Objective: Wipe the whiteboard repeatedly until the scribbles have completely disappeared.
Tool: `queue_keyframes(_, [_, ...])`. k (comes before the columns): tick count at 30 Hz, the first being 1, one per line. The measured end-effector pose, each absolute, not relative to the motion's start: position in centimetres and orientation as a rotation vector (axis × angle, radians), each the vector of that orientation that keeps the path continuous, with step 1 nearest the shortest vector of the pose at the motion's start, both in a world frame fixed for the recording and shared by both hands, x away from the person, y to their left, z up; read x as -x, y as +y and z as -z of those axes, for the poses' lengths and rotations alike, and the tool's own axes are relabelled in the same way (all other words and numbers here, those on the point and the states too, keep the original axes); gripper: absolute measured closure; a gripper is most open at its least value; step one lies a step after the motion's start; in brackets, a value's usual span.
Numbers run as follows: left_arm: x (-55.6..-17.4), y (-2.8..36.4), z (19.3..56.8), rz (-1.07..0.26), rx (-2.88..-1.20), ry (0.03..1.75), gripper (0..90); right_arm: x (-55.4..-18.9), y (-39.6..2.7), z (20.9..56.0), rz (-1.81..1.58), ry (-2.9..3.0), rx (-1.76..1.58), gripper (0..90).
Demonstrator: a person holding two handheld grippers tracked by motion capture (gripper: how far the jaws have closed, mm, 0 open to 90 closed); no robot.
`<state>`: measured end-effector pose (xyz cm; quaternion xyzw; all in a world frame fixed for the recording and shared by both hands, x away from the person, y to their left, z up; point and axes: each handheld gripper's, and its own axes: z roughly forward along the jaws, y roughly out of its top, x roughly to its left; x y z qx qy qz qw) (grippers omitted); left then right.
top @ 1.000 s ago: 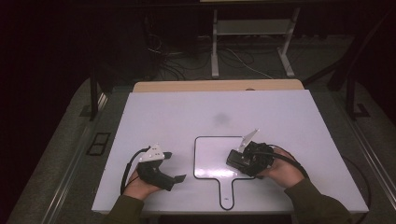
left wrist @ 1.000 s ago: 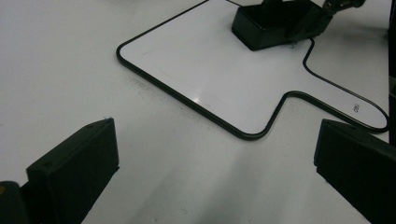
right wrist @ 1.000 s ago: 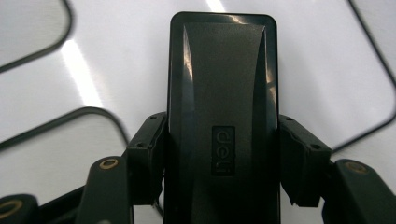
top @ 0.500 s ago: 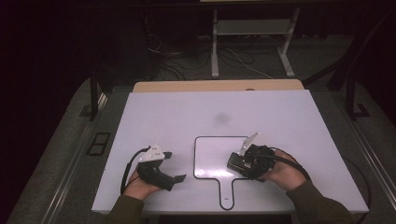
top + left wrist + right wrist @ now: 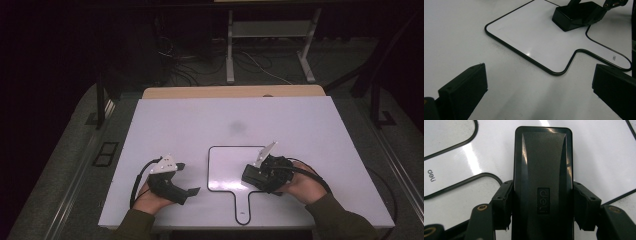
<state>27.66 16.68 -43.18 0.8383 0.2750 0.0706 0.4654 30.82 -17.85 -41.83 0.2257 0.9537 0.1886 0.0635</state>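
A: What step was judged to be in hand?

B: A wiping pass. A black eraser block (image 5: 543,182) was clamped between the jaws of the right tool (image 5: 260,176), pressed by the pads on both long sides, and was set flat on the small handled whiteboard (image 5: 227,165). The block was found at the board's right edge, near the front edge of the surface (image 5: 200,120), right of the middle.

A: And the other tool?

B: The left tool (image 5: 180,181) was held wide, with nothing between its jaws. It was kept low over the surface near the front-left corner, just left of the board and apart from it.

A: What was the next move thought to call for?

B: A level stroke across the board, it was judged, with the block kept flat and the grip unchanged. The board lay unheld, so it could be dragged along. Steadying by the left tool at the board's near edge or handle might be needed.

A: What differed from the earlier frames?

B: Little. The right tool and block were seen slightly lower and closer to the board's right edge than a second before. The left tool and the board were unmoved.
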Motion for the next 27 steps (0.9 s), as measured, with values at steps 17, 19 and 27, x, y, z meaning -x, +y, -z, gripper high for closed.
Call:
queue_keyframes(17, [-27.7,16.7,43.3,-0.169,-2.060,0.685,0.0,-31.3,-18.2,41.7,-0.519,2.846,-0.706,38.9])
queue_keyframes(19, [-27.7,16.7,43.3,-0.167,-2.062,0.684,0.0,-30.6,-18.0,41.7,-0.530,2.884,-0.674,38.9])
queue_keyframes(27, [-27.7,16.7,43.3,-0.168,-2.060,0.681,0.0,-30.8,-18.1,41.6,-0.484,2.826,-0.707,38.9])
